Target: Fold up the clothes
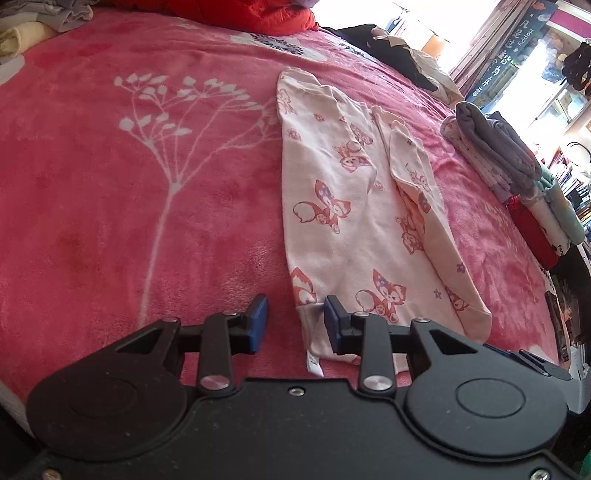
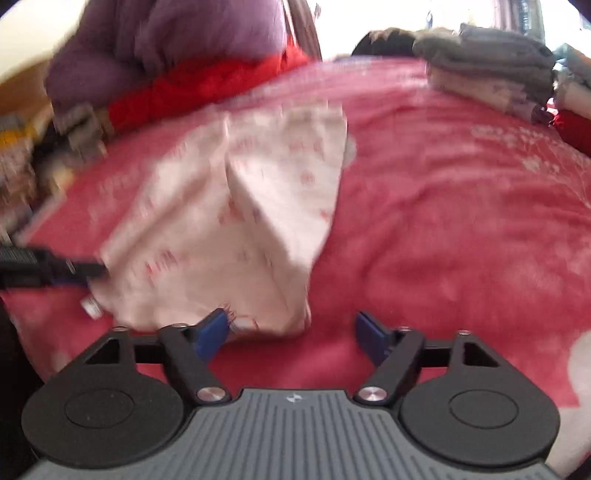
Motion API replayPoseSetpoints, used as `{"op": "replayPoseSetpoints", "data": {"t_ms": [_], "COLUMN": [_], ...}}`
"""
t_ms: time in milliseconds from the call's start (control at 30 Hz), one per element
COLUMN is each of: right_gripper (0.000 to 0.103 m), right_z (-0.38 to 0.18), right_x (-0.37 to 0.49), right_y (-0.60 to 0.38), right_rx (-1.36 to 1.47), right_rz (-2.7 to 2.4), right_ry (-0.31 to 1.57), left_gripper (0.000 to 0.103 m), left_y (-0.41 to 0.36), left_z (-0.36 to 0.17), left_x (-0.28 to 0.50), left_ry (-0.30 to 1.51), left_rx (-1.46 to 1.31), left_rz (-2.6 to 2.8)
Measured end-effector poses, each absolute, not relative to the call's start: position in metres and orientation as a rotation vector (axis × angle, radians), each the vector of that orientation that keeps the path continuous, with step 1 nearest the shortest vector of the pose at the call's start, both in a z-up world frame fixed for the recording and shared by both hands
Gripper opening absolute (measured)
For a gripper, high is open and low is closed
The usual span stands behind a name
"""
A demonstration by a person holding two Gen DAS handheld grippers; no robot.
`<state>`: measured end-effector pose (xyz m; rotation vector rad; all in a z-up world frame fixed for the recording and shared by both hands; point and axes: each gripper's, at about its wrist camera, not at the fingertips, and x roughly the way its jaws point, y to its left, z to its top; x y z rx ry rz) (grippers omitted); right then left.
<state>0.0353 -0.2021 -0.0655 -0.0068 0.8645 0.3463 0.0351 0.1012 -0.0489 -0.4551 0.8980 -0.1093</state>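
Note:
A pale pink garment with a red fox print [image 1: 351, 221] lies flat on the pink blanket, its sleeves folded inward. My left gripper [image 1: 295, 325] is open at the garment's near left corner, with that hem edge between the pads but not clamped. In the blurred right wrist view the same garment [image 2: 240, 221] lies ahead and left. My right gripper [image 2: 291, 332] is open and empty, its left pad beside the garment's near corner. The left gripper also shows in the right wrist view [image 2: 55, 271] at the garment's left edge.
A pink blanket with a white tree pattern [image 1: 110, 184] covers the bed. A stack of folded clothes [image 1: 517, 177] sits at the right edge. A red quilt [image 1: 258, 14] and dark clothes [image 1: 391, 48] lie at the far side. Purple bedding [image 2: 166, 40] lies behind.

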Motion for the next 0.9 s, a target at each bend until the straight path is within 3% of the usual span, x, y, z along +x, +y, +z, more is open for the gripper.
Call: {"op": "replayPoseSetpoints", "data": {"t_ms": [267,400,600,900], "right_gripper": [0.063,0.061,0.06,0.058], "right_z": [-0.042,-0.062,-0.038,-0.08], "right_x": [0.031,0.044,0.042,0.124], "right_y": [-0.234,-0.225,-0.245,-0.28], "right_rx": [0.243,0.14,0.297,0.614], "right_rz": [0.399,0.33,0.398,0.405], "right_ry": [0.788,0.879,0.703,0.73], "left_gripper": [0.031,0.031,0.031,0.031], "left_y": [0.105,0.106,0.119,0.14], "left_z": [-0.048,-0.044,-0.033,-0.032], "left_x": [0.038,0.042,0.06,0.135], "left_ry": [0.878,0.845,0.772,0.713], "left_rx": [-0.482,-0.48,-0.457,-0.514], "left_rz": [-0.122,-0.121,-0.103,-0.132]}}
